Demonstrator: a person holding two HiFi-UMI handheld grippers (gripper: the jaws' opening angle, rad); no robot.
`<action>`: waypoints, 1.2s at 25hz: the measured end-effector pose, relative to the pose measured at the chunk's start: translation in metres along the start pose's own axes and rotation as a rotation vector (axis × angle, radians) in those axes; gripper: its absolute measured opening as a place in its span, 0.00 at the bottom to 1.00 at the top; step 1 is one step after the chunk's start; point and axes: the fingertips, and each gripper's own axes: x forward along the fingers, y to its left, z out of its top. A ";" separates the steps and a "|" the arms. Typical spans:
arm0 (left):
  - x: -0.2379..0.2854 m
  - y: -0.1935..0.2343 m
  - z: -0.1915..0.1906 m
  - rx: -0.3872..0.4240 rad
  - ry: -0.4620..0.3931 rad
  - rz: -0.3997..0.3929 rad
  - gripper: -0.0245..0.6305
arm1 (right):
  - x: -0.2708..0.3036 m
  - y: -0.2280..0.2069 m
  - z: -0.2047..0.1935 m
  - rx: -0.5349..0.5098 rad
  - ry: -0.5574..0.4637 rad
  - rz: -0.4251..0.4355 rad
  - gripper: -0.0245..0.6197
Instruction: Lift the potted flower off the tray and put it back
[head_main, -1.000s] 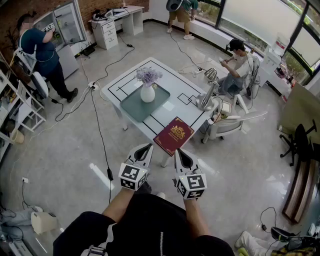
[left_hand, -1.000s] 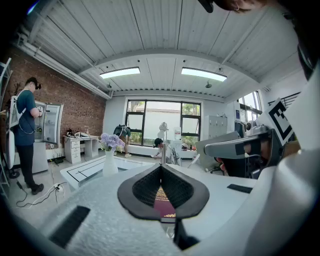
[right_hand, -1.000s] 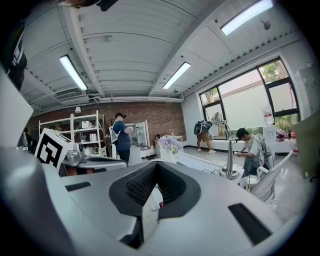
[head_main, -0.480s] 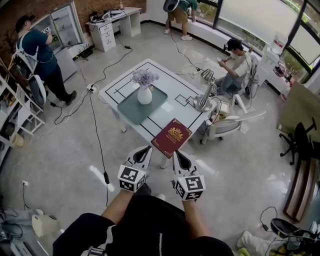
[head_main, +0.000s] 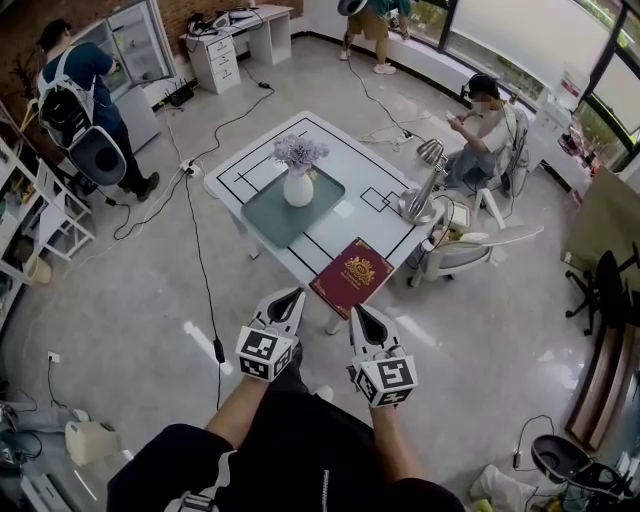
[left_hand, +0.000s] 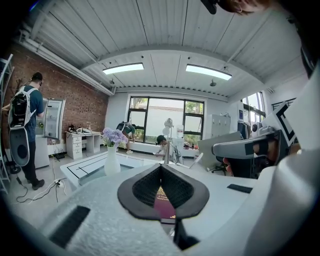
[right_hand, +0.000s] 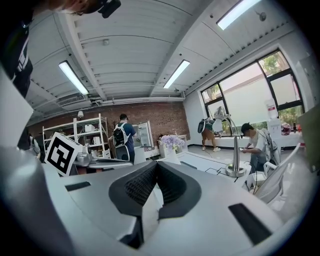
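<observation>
Near the bottom of the head view, the left tool (head_main: 297, 292) and the right tool (head_main: 357, 308) are held side by side in front of the person, each with its marker cube toward the camera. Both point at the white surface (head_main: 350, 160) beyond and stop short of its near corner, over the pale floor (head_main: 130, 300).

The left gripper view shows that tool's jaws pressed together at the tips, with nothing gripped. The dark red seen through the gap behind the tips is the book (head_main: 352, 275), which lies farther off on the near corner of the surface. The right gripper view shows the right tool's jaws likewise closed tip to tip and empty. The pale patch behind them is probably the surface's edge, though the view is too blurred to be sure.

The potted flower (head_main: 298, 172), lilac blooms in a white vase, stands upright on the grey-green tray (head_main: 265, 215), toward the tray's far end. The tray lies on the left part of the surface, well apart from both tools. A silver lamp (head_main: 425, 180) stands at the right edge of the surface, beside a white chair (head_main: 470, 250).

A seated person (head_main: 480, 125) is at the far right, and a person with a backpack (head_main: 85, 95) stands at the far left. A black cable (head_main: 200, 270) trails across the floor left of the surface.
</observation>
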 end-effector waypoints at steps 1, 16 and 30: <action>0.005 0.005 0.001 0.000 -0.002 -0.003 0.04 | 0.006 -0.002 -0.001 0.003 0.003 0.001 0.05; 0.110 0.151 0.016 -0.015 0.025 -0.025 0.04 | 0.196 -0.019 0.023 -0.004 0.072 0.031 0.05; 0.208 0.260 0.004 0.013 0.109 -0.158 0.04 | 0.333 -0.028 0.032 0.003 0.152 -0.031 0.05</action>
